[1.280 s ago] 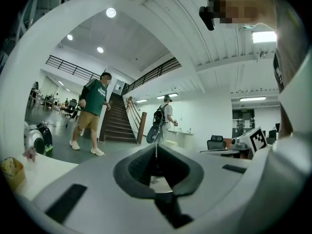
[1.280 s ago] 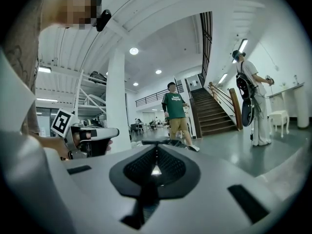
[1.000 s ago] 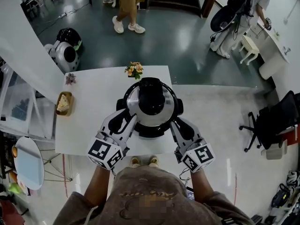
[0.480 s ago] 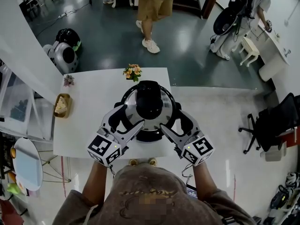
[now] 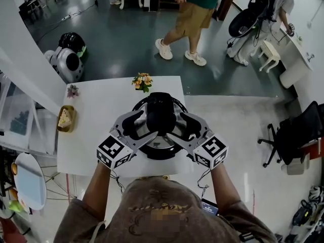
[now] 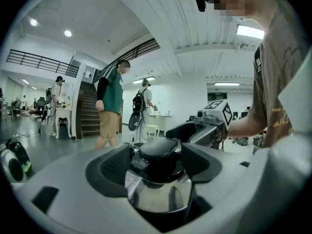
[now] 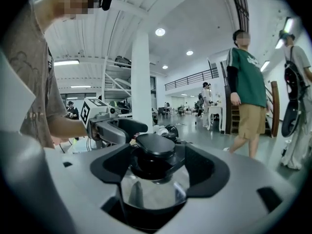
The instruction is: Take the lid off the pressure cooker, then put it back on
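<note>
The pressure cooker stands on the white table, its steel lid on and topped by a black knob. My left gripper reaches in from the left and my right gripper from the right, both over the lid. In the left gripper view the knob sits between the wide jaws of the left gripper, pads beside it with small gaps. In the right gripper view the same knob lies between the open jaws of the right gripper.
A flower bunch stands just behind the cooker. A small flower and a wooden dish sit on the table's left side. A person walks on the floor beyond. An office chair is off right.
Both grippers have moved inward from the cooker's sides to over the lid, and their jaws have opened wide around the black knob. The walker has crossed to the right.
</note>
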### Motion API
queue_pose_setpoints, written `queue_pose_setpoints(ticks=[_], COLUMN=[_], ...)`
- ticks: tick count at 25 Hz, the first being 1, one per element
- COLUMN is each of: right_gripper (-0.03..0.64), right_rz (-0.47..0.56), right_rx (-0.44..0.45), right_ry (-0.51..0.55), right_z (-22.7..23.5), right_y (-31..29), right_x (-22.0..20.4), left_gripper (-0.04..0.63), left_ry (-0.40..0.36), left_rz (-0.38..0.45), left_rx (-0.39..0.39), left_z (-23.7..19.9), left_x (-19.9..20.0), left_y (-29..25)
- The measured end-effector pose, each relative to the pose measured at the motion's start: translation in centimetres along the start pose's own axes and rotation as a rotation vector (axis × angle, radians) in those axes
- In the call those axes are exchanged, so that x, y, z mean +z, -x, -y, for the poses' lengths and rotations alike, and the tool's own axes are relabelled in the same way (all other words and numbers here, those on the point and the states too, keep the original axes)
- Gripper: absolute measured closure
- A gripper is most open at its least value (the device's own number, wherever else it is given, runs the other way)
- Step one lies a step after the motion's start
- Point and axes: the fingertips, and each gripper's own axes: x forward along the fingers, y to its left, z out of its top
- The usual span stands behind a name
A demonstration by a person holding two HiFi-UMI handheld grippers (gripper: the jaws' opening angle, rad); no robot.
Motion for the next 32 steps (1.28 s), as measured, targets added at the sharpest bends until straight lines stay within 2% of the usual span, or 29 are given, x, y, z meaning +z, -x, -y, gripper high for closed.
queue_pose_setpoints(ticks=[8, 18, 25, 32], right_gripper=[0.299, 0.302, 0.311, 0.313], right_rz=[-0.12, -0.163, -0.144, -0.146], right_rx=[0.094, 0.25, 0.235, 0.164], right_ry=[0.084, 0.13, 0.141, 0.116], right_z=[0.0, -0.4, -0.3, -0.3], right_y=[-2.4, -3.4, -3.5, -3.4], right_x=[-0.6, -0.5, -0.5, -0.3], left_gripper=[0.288, 0.337, 0.341, 0.342], left_ry=[-0.088, -0.102, -0.109, -0.121], left_rz=[-0.106, -0.157, -0.149, -0.147], left_rx=[-0.098, -0.212, -0.228, -0.28], left_z=[-0.3, 0.3, 0.2, 0.1], left_x=[-0.7, -0.9, -0.9, -0.8], left_y=[-2.5, -2.8, -2.8, -2.8])
